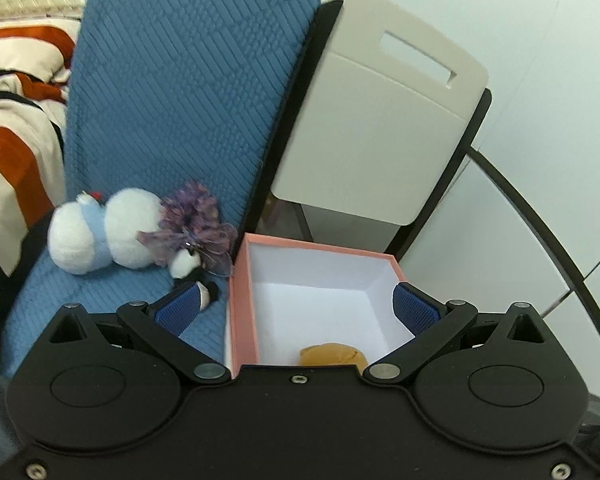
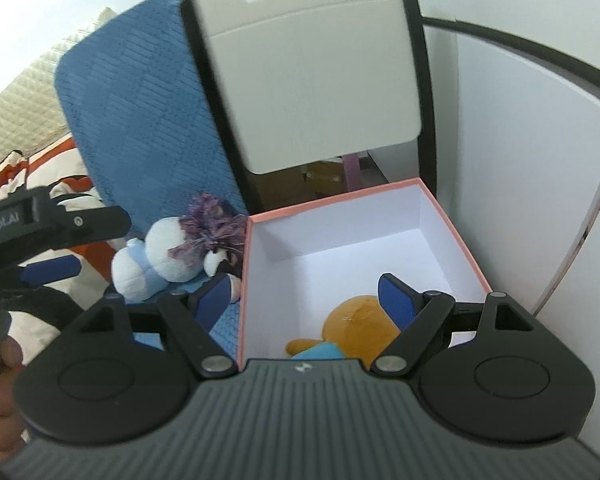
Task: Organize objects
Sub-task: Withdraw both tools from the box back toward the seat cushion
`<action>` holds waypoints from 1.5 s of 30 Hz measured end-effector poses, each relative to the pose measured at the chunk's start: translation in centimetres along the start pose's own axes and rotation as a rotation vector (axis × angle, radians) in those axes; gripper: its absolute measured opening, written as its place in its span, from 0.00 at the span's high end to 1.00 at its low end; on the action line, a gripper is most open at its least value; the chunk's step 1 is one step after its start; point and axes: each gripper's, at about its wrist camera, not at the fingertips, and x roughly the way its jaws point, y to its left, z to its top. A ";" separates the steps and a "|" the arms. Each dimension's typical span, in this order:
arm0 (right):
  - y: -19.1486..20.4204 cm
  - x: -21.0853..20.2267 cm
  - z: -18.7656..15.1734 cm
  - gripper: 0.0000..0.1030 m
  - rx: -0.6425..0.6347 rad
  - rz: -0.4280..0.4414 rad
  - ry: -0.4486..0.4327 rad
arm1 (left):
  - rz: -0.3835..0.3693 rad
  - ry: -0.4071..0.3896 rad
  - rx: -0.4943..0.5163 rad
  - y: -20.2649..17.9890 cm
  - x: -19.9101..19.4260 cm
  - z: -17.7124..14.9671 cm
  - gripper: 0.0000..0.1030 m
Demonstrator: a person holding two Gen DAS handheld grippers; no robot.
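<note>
Blue quilted cushion (image 1: pixel 172 92) against white wall (image 1: pixel 540 20), beige chair back (image 1: pixel 372 120) alongside.

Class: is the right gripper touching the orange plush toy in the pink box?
Cannot tell. In the right wrist view the right gripper is open above the orange plush toy; its right finger overlaps it.

Bear (image 2: pixel 352 320) inside box (image 2: pixel 452 216), plush toys (image 1: pixel 112 232) just left (on cushion (image 1: pixel 180 80))
</note>
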 end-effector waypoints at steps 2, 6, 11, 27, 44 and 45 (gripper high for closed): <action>0.9 -0.7 -0.4 0.20 -0.009 0.008 -0.009 | -0.005 -0.012 0.011 0.5 -1.1 -0.3 0.00; 2.5 -1.5 -1.3 0.20 -0.021 0.023 -0.019 | -0.013 -0.026 0.023 1.7 -3.1 -1.2 0.01; 4.2 -2.5 -2.7 0.20 -0.049 0.031 -0.032 | 0.005 -0.046 0.025 3.7 -5.0 -2.4 0.01; 8.5 -1.7 -7.1 0.20 -0.073 0.080 -0.010 | 0.062 -0.062 -0.007 9.9 -7.9 -6.0 0.01; 9.1 5.0 -10.7 0.20 -0.104 0.094 0.008 | 0.148 -0.074 0.017 14.7 -2.8 -7.8 0.01; 9.1 5.6 -10.8 0.20 -0.108 0.093 0.005 | 0.151 -0.074 0.020 15.1 -2.1 -7.9 0.01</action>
